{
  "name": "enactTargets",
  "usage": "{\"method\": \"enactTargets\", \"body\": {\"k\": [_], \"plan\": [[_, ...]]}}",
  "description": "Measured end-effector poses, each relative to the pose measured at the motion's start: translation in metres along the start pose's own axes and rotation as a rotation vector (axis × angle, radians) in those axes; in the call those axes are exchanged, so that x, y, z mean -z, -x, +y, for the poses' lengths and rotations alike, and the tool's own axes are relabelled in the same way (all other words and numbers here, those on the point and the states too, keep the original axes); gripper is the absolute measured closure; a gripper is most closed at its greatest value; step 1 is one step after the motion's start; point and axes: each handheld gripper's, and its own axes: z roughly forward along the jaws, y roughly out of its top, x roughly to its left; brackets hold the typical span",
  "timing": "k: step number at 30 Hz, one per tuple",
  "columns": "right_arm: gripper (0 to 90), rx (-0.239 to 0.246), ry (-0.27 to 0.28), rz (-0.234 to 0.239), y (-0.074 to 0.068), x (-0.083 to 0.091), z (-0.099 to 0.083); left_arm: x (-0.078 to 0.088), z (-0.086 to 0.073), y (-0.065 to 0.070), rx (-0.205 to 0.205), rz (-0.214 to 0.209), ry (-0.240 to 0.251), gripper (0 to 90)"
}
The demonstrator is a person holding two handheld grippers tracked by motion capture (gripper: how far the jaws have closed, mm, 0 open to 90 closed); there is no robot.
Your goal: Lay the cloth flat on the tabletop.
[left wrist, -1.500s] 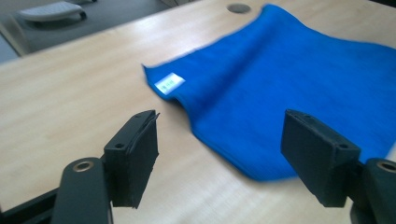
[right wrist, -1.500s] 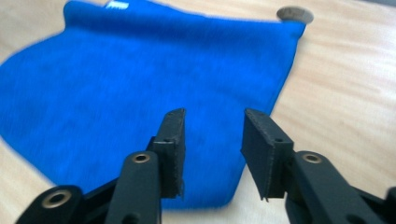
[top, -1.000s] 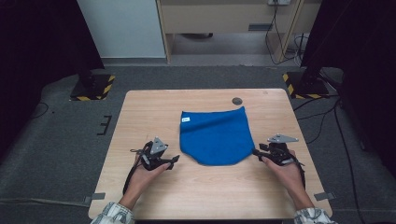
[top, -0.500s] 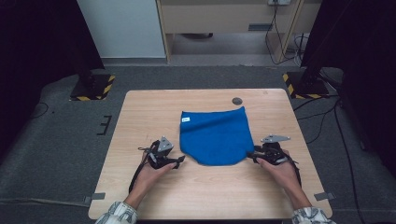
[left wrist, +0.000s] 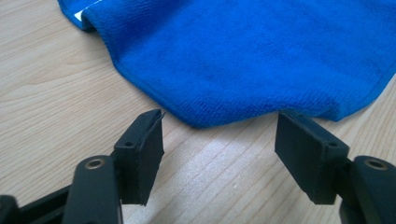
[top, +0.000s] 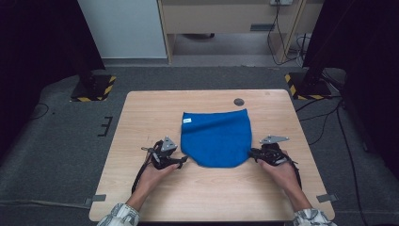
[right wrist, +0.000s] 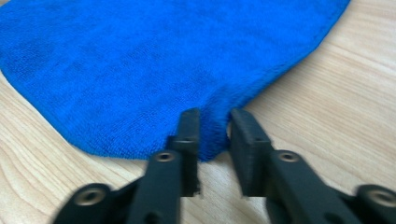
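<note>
High view: the blue cloth (top: 216, 138) lies flat mid-table, just this side of a dark round spot (top: 239, 101). It looks soft, light and limp, best pinched at a hemmed near corner. The left gripper (left wrist: 219, 135) gapes wide at the cloth's near-left edge. The right gripper view adds that the right gripper (right wrist: 213, 133) has narrowed around a cloth fold, not fully clamped.
</note>
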Motion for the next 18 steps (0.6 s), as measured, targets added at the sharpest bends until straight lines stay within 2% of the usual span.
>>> {"method": "enactTargets", "body": {"k": [3, 8, 11, 15, 16, 18], "plan": [[86.6, 0.009, 0.008, 0.003, -0.0023, 0.0012, 0.002, -0.0022, 0.0009, 0.0013, -0.007, -0.003, -0.008, 34.4], [88.1, 0.019, 0.016, 0.014, -0.0056, 0.0055, 0.0026, -0.0049, 0.002, 0.0022, -0.02, -0.001, -0.018, 38.3], [88.1, 0.019, 0.018, 0.016, -0.0066, 0.0054, 0.0025, -0.0059, 0.0032, 0.0022, -0.037, 0.007, -0.02, 44.0], [88.1, 0.018, 0.022, 0.021, -0.0067, 0.0056, 0.003, -0.0067, 0.0055, 0.0022, -0.027, 0.015, -0.008, 51.1], [88.0, 0.015, 0.022, 0.022, -0.0071, 0.0054, 0.0031, -0.0061, 0.0075, 0.0019, -0.038, 0.019, -0.001, 56.0], [88.1, 0.014, 0.027, 0.023, -0.0072, 0.0058, 0.0034, -0.0056, 0.0077, 0.0011, -0.039, 0.007, 0.008, 60.3]]}}
